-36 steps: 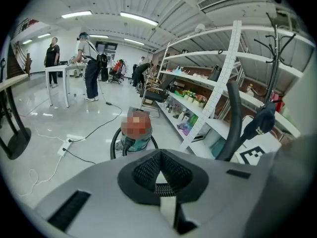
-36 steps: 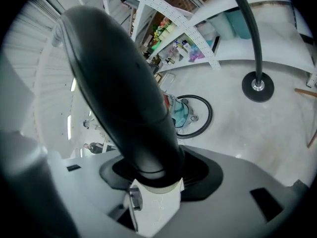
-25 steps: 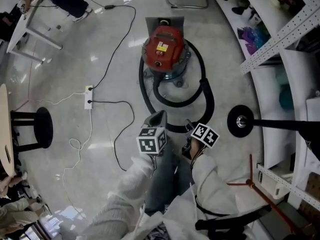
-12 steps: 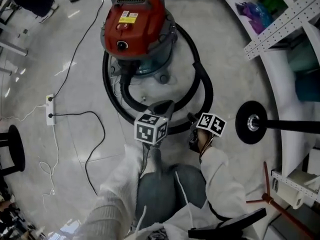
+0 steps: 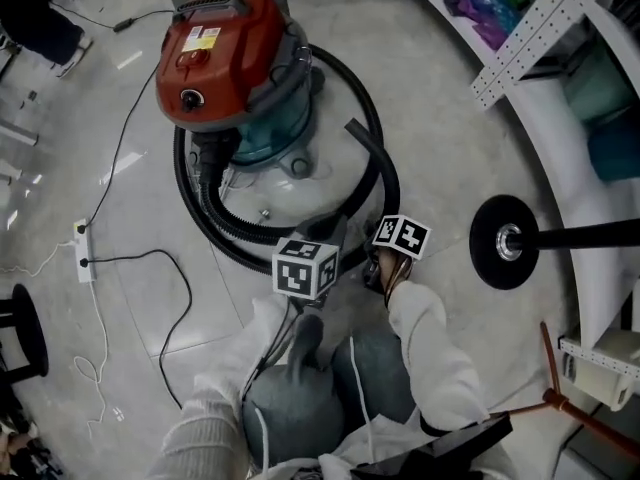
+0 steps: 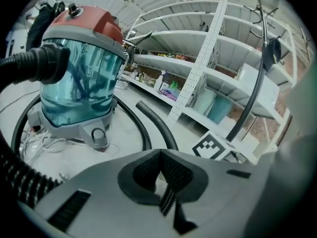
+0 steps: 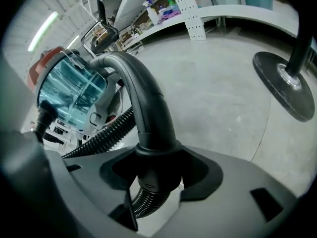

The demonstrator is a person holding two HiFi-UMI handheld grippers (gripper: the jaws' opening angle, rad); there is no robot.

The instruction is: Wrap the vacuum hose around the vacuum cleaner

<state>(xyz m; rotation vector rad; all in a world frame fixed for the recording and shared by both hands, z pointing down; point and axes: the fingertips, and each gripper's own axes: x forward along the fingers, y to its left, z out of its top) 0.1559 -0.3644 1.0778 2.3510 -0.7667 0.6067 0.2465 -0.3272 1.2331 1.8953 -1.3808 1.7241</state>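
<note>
Looks like the head has swung since half a second back, so the vacuum cleaner (image 5: 225,63) now sits further left in the head view. The right gripper's cube has also drifted a touch toward the left one.

Going left to right: the red-topped canister with the clear teal tub stands on the floor at the far left. The hose (image 7: 148,103) is already looped round its base.

The left gripper (image 6: 161,182) is on the near side of that loop, jaws pressed together with nothing in them. The right gripper (image 7: 154,172) beside it is clamped on the hose's collar, where the ribbed part meets the stiff curved tube. That tube runs away from the jaws, near to far, bending left toward the canister, so I'd guess the leftover end has to swing left and in. The right hand has it; the left is closer to the canister but idle.

Both forearms reach forward and low over the person's knees. A black stand base (image 5: 505,243) sits well apart on the right.
</note>
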